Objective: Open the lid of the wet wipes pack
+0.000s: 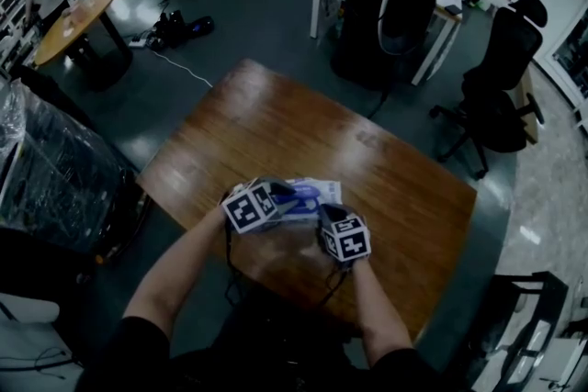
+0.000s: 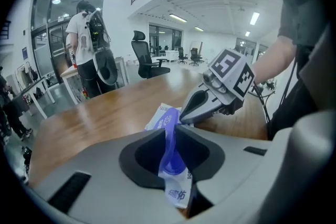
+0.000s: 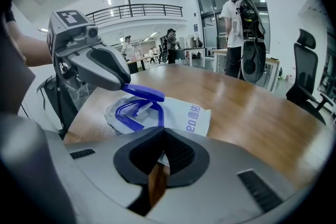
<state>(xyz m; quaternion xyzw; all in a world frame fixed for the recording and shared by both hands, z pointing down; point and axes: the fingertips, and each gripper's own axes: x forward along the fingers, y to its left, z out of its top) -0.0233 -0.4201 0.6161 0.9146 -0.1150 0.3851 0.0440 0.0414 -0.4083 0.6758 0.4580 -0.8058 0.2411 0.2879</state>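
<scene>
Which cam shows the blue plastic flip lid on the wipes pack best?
Right gripper view: the blue plastic flip lid shows side-on, raised off the white wet wipes pack, pinched by the left gripper. Left gripper view has it edge-on between its jaws. Head view shows only a blue sliver behind the marker cubes.

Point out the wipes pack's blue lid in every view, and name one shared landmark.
Head view: lid just below centre, over the table.
Left gripper view: lid lower centre, pinched by the left gripper.
Right gripper view: lid left of centre, raised above the pack.
Shared landmark: the wooden table.
</scene>
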